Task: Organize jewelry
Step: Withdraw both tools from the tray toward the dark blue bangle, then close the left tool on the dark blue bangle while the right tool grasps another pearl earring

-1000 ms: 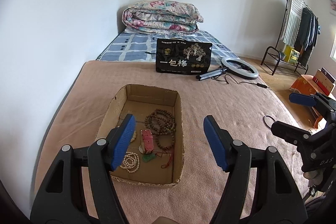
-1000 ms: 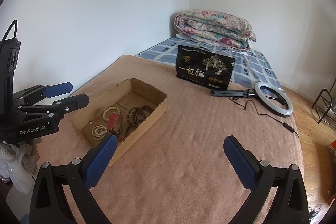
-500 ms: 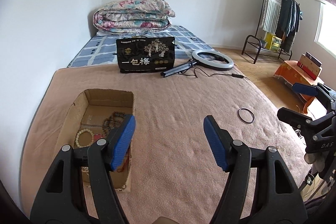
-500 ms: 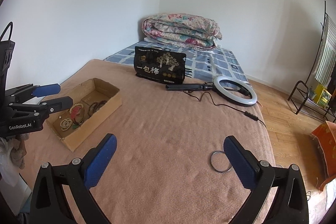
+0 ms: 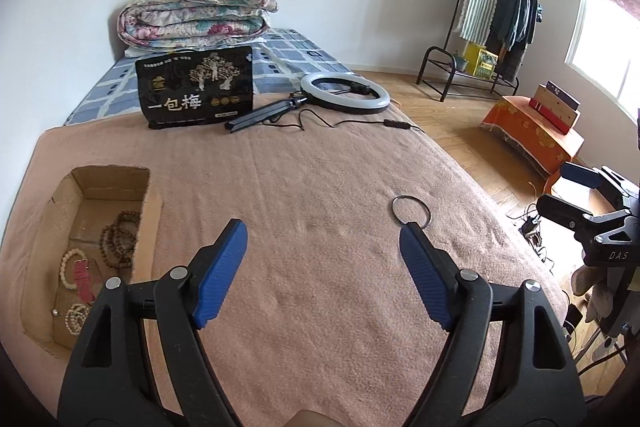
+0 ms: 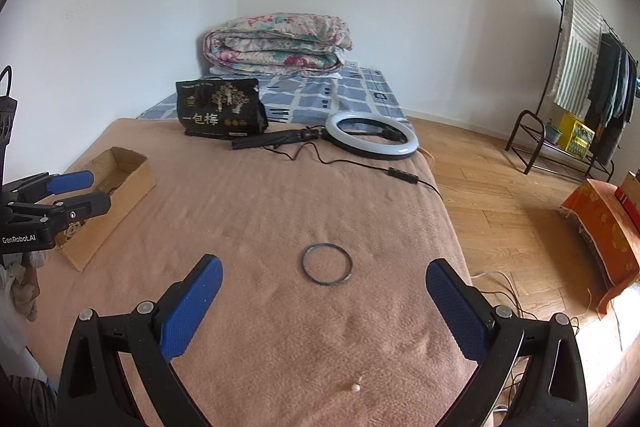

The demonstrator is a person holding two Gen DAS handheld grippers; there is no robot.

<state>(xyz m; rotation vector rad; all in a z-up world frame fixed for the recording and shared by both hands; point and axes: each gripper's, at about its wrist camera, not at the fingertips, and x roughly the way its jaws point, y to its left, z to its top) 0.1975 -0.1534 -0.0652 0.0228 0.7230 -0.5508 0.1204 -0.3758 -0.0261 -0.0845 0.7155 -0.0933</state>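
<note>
Bed with tan blanket point(image 6: 280, 211) fills most of both views, largest thing here. Folded floral quilt point(image 6: 276, 41) sits upper centre against the wall, black printed bag point(image 6: 220, 115) just in front of it, ring light point(image 6: 372, 135) with its tripod and cable to the bag's right. Clothes rack point(image 6: 592, 87) at far right edge, partly cut off. Orange-covered low stand point(image 5: 532, 135) right side, cropped in the right wrist view. Cardboard box point(image 5: 154, 199) lower left in the left wrist view, near edge hidden behind the left gripper's arm; inside, brown bead strands point(image 5: 118, 239), pale bead bracelets point(image 5: 70, 263) and a red piece, details hard to read. Left gripper point(image 5: 324, 267) jaws wide apart, holding nothing. Right gripper point(image 6: 324, 301) also spread wide, nothing between the pads. Thin dark bangle point(image 6: 327, 263) lies flat on the blanket centre frame, just beyond the right gripper's tips, untouched; in the left wrist view its lower rim is covered by the right fingertip. Tiny pearl-like bead point(image 6: 355, 389) bottom centre, too small to identify.
</note>
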